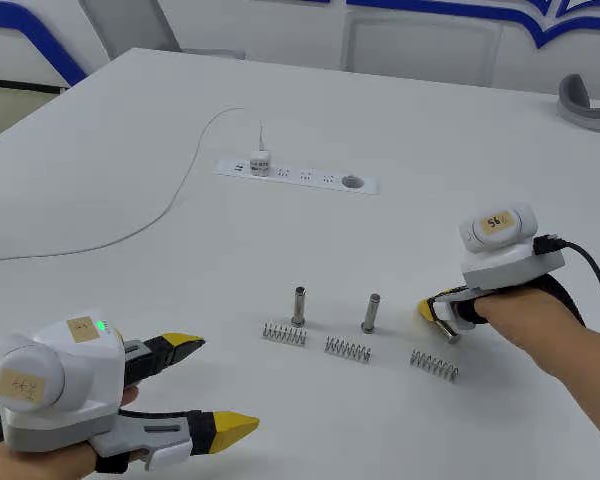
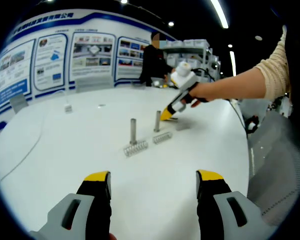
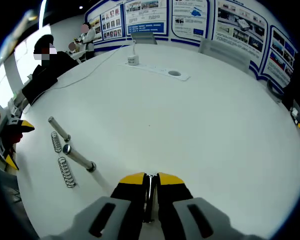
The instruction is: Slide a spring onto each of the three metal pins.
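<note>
So far, head view: none of the three are done; left pin [image 1: 298, 305] and middle pin [image 1: 370, 312] stand upright and bare, with left spring [image 1: 284, 334], middle spring [image 1: 347, 349] and right spring [image 1: 433, 364] lying flat on the table [image 1: 280, 130] just in front of them
Third pin, head view: third pin [image 1: 443, 329] is tilted, not standing, right at the tips of the right gripper [image 1: 430, 312] and near the right spring
Right gripper, head view: tips meet the third pin; can't tell whether it is pinched or only touched
Left gripper, head view: left gripper [image 1: 220, 383] has jaws spread wide with nothing between them, well apart from the parts
Parts, left gripper view: left pin [image 2: 133, 131] and middle pin [image 2: 157, 121] are upright, left spring [image 2: 136, 148] and middle spring [image 2: 162, 137] lie at their feet, not on them
Left gripper, left gripper view: left gripper [image 2: 154, 176] is wide open and empty, with bare table between the jaws; the right gripper [image 2: 166, 116] is down at the table beyond the middle pin
Parts, right gripper view: middle pin [image 3: 79, 158] and left pin [image 3: 58, 129] are bare, middle spring [image 3: 66, 172] and left spring [image 3: 56, 141] lie beside them
Right gripper, right gripper view: right gripper [image 3: 150, 177] has jaws pressed together to a thin slit, no pin seen between them
Remaining, my read: stand the third pin up, then thread all three springs
</note>
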{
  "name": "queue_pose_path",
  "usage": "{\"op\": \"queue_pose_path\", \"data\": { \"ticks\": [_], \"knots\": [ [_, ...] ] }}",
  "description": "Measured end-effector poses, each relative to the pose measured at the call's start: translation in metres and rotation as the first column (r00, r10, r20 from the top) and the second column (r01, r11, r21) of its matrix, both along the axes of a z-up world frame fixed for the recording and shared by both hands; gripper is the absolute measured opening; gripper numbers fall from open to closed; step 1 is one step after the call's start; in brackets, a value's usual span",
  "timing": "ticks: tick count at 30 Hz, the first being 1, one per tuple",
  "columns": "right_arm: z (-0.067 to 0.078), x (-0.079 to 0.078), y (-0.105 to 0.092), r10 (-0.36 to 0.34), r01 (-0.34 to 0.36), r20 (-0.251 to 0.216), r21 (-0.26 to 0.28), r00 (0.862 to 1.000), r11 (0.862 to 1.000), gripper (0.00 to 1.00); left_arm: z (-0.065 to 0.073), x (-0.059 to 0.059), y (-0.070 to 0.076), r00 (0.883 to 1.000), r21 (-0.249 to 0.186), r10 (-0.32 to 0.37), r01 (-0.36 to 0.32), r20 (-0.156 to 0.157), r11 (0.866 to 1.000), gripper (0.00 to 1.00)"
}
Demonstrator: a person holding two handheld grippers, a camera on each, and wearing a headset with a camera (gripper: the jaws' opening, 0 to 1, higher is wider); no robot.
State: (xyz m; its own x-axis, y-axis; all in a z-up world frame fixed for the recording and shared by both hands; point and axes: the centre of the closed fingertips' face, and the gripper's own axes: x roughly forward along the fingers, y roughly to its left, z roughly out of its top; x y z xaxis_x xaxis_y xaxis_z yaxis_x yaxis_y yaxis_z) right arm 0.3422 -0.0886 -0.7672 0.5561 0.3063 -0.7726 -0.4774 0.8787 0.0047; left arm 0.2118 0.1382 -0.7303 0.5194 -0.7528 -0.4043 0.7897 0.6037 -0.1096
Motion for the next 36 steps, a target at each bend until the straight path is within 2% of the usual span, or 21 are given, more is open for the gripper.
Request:
{"op": "queue_pose_path", "data": {
  "ticks": [6,8,19,36],
  "knots": [
    [0.001,-0.002,0.002,-0.013,0.014,-0.018,0.015,1.000,1.000,0.09,0.001,0.000,0.000,1.000,0.001,0.001,-0.001,0.002,1.000,0.70],
    [0.001,-0.003,0.004,-0.014,0.015,-0.023,0.038,1.000,0.999,0.09,0.002,0.000,0.000,1.000,0.003,0.003,-0.003,0.005,1.000,0.70],
    [0.027,-0.007,0.012,0.004,-0.007,0.040,0.078,0.999,0.997,0.09,0.007,0.000,-0.003,1.000,0.003,-0.002,0.002,0.015,1.000,0.70],
    [0.046,-0.020,0.011,0.021,-0.032,0.140,0.074,0.990,0.997,0.09,0.014,-0.001,-0.004,0.999,0.002,-0.003,0.003,0.033,1.000,0.70]
  ]
}}
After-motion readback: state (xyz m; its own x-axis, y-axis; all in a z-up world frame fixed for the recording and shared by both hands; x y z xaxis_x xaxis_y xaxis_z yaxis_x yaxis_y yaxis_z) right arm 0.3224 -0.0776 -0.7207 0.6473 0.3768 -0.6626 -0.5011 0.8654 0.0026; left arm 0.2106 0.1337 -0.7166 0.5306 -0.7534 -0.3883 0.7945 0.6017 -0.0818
